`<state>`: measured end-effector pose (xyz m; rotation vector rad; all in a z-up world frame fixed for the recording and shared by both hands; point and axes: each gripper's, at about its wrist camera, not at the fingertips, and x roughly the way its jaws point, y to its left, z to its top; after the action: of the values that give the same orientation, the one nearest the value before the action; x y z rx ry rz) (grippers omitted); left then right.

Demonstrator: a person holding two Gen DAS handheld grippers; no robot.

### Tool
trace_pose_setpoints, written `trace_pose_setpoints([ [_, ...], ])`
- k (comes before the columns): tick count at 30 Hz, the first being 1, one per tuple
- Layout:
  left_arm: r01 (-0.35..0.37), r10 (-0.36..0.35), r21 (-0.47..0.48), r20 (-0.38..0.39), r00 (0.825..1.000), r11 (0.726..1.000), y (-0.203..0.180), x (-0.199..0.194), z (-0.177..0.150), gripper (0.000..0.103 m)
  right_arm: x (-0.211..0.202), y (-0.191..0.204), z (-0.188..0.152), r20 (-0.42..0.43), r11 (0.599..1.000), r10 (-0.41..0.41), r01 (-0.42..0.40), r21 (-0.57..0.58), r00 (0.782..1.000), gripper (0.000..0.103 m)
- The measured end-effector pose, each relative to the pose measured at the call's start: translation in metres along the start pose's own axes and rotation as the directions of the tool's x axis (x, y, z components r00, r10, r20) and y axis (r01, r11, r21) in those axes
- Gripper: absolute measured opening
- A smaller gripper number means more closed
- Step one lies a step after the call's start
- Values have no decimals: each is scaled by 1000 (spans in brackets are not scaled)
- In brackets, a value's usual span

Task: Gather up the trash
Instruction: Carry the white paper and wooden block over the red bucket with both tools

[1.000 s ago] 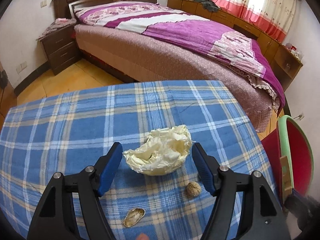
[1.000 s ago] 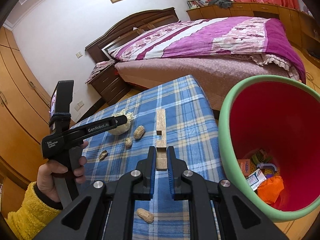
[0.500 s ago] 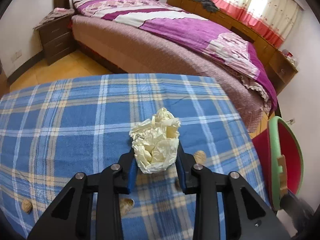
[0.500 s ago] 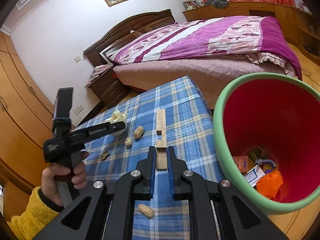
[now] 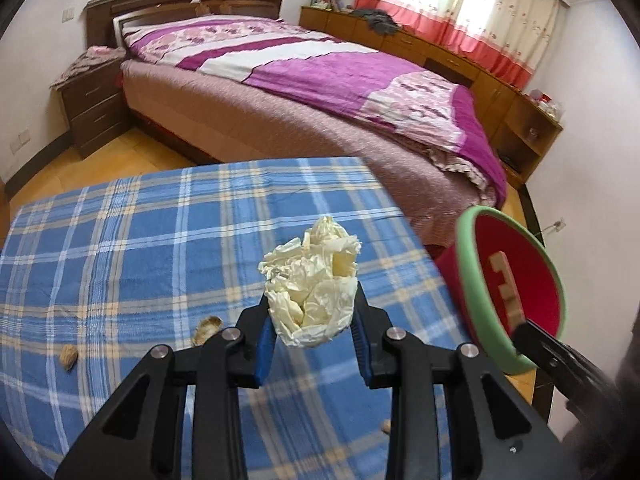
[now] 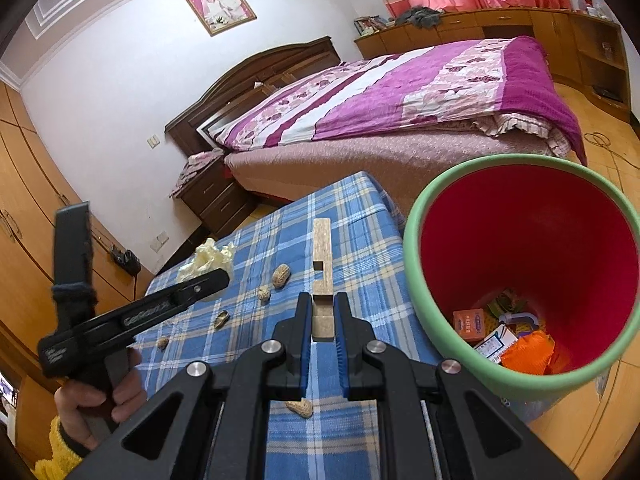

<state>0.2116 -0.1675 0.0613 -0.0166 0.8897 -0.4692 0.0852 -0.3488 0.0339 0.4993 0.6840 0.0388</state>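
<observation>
My left gripper point(image 5: 314, 322) is shut on a crumpled cream paper wad point(image 5: 314, 284) and holds it above the blue plaid tablecloth point(image 5: 140, 248). In the right wrist view the same wad point(image 6: 208, 258) shows at the tip of that gripper, gripped by a hand in a yellow sleeve. My right gripper point(image 6: 322, 316) is shut on a notched wooden strip point(image 6: 322, 260) that points forward, close to the green rim of the red bin point(image 6: 524, 280). The bin point(image 5: 472, 280) stands at the table's right side with trash at its bottom.
Peanuts and shells lie scattered on the cloth point(image 6: 280, 276) point(image 6: 222, 318) point(image 5: 68, 356). One peanut point(image 6: 300, 406) lies under my right gripper. A bed with a purple cover point(image 5: 320, 80) stands beyond the table, with a nightstand point(image 5: 94, 108) at its left.
My left gripper closed on the paper wad and lifted it off the cloth, moving toward the bin. My right gripper shifted slightly nearer the bin, still gripping the wooden strip.
</observation>
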Motion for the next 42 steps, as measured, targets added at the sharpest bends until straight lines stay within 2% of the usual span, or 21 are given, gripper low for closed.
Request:
trace_pose_setpoints([
  [8, 50, -52, 61, 29, 998, 997, -44, -35, -10, 33, -34, -15, -5, 56, 999, -9, 7, 43, 998, 13],
  [15, 90, -92, 103, 16, 996, 991, -82, -38, -21, 33, -61, -41, -12, 98, 994, -44, 34, 101, 994, 13],
  [25, 129, -126, 163, -29, 992, 978, -134, -9, -31, 33, -82, -94, -17, 124, 977, -110, 84, 195, 986, 13],
  [40, 162, -143, 194, -112, 983, 967, -185, 52, -33, 34, -69, -155, -7, 74, 958, -168, 145, 248, 983, 15],
  [42, 155, -134, 197, -115, 984, 968, -189, 57, -33, 42, -66, -159, -7, 64, 956, -167, 146, 254, 984, 15],
])
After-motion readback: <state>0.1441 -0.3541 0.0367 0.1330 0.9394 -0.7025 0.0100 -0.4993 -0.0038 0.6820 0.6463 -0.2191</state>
